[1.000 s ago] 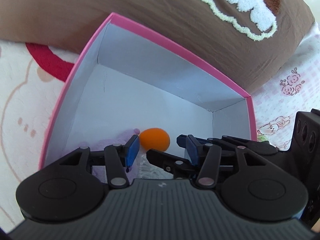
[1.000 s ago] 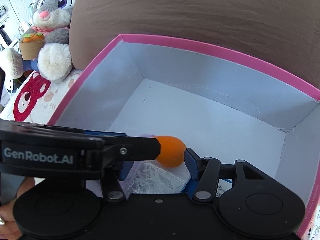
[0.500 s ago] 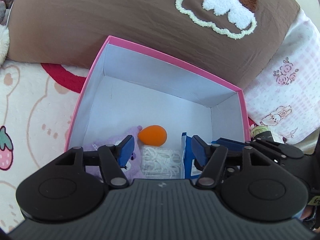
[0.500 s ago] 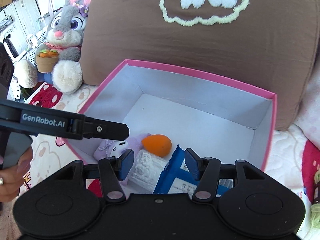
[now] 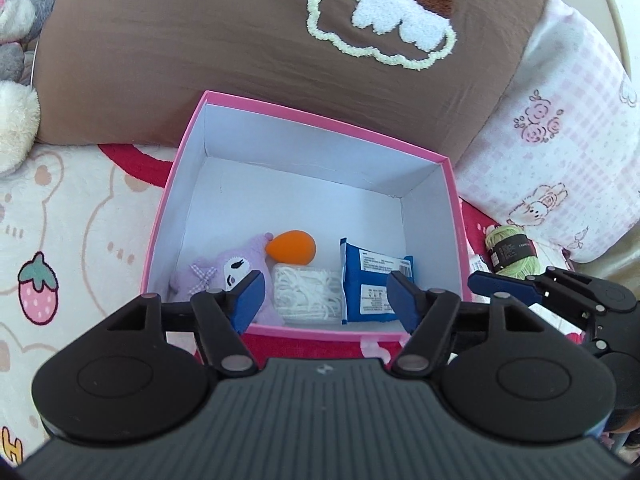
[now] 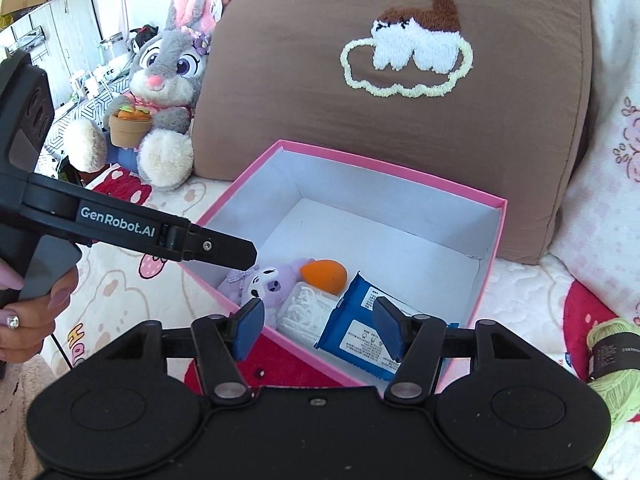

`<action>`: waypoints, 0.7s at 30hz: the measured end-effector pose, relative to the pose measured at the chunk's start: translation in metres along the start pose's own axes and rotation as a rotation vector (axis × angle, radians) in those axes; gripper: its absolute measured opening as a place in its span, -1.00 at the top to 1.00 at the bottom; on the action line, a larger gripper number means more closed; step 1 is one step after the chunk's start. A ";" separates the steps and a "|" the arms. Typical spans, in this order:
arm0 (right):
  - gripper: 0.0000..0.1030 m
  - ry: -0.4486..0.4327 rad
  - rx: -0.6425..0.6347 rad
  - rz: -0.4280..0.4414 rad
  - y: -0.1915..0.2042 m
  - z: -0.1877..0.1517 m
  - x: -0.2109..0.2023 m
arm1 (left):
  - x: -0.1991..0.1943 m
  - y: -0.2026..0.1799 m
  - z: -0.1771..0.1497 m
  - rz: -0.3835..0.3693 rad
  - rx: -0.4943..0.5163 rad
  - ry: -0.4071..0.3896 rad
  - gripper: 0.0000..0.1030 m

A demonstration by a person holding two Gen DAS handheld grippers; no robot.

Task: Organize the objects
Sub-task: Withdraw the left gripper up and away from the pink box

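Item one, the pink box (image 5: 188, 168): open-topped, white inside, standing on my bed's patterned blanket (image 5: 72, 208) with its far wall against the brown cushion (image 5: 200, 40). Everything below is placed relative to this box.

Contents, all along the near wall:
- purple plush (image 5: 224, 276), near-left corner;
- orange egg-shaped sponge (image 5: 294, 245), just beyond the plush and touching it;
- clear packet of white floss picks (image 5: 306, 294), middle;
- blue wipes pack (image 5: 370, 284), right of the packet, leaning up slightly in the right wrist view.
The far half of the box floor is bare.

Outside the box:
- green yarn skein (image 5: 512, 252), just off the right wall, on the blanket; by my judgement the one item not yet stowed;
- a small white-and-blue thing between skein and box, too hidden to name;
- grey rabbit plush (image 6: 164, 92), well off to the left, against the cushion; it reads as bedding decor, not cargo;
- pink-checked pillow (image 5: 568, 128), right of the cushion.

My tools: left gripper (image 5: 324, 294) above the near wall, fingers spread wide, grasping nothing. Right gripper (image 6: 316, 330) likewise over the near edge, fingers released and empty.

Status: four items in, the skein probably next; my right fingers are nearer to it.
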State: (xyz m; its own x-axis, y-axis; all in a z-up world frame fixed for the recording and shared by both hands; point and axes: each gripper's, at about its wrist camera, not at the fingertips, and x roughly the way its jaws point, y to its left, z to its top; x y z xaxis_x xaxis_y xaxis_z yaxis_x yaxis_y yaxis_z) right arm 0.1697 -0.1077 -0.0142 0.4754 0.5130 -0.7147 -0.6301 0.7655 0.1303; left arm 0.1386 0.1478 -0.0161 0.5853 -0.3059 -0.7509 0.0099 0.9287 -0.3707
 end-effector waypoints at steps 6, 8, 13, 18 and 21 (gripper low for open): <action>-0.29 -0.008 -0.019 0.008 0.010 -0.007 -0.023 | -0.019 -0.010 -0.010 0.009 0.020 0.030 -0.30; -0.29 -0.009 -0.032 0.007 0.014 -0.010 -0.031 | -0.027 -0.012 -0.011 0.013 0.024 0.030 -0.31; -0.30 -0.007 -0.021 0.025 0.016 -0.014 -0.050 | -0.048 -0.018 -0.022 0.033 0.060 0.026 -0.36; -0.30 0.000 -0.027 0.035 0.018 -0.021 -0.068 | -0.062 -0.024 -0.038 0.084 0.086 0.030 -0.37; -0.31 0.008 -0.030 0.039 0.018 -0.028 -0.079 | -0.070 -0.033 -0.045 0.088 0.119 0.040 -0.37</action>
State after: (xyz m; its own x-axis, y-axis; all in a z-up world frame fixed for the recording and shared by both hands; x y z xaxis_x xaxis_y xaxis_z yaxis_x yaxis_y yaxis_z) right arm 0.1035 -0.1449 0.0254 0.4452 0.5386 -0.7153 -0.6659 0.7333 0.1377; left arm 0.0605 0.1291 0.0239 0.5557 -0.2285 -0.7994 0.0574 0.9697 -0.2373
